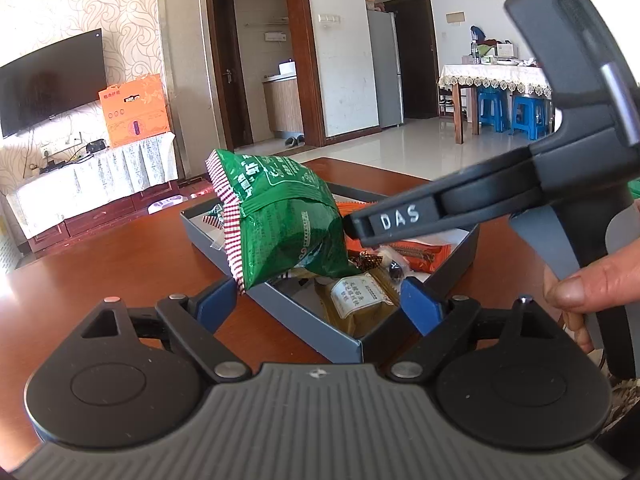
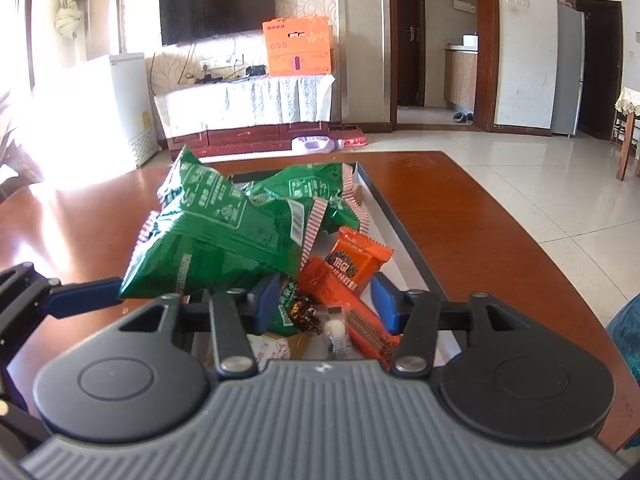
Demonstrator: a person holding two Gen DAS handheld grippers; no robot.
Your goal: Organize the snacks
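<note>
A shallow grey box (image 1: 296, 320) sits on the wooden table and holds snacks. A green bag with red-striped ends (image 1: 280, 220) stands tilted over its left wall. The tips of my right gripper (image 1: 356, 228) touch the bag's right edge. In the right wrist view this green bag (image 2: 216, 240) lies in front of and above my right gripper (image 2: 326, 304), whose jaws stand apart and press on nothing. Under them lie orange packets (image 2: 356, 264) and small candies (image 2: 304, 312). My left gripper (image 1: 319, 306) is wide open over the box's near corner and a brown packet (image 1: 356, 300).
A second green bag (image 2: 308, 188) lies farther back in the box. A person's hand (image 1: 592, 280) grips the right tool. Bare table (image 1: 100, 260) spreads to the left. A TV, an orange carton (image 2: 298, 46) and a white cabinet stand beyond.
</note>
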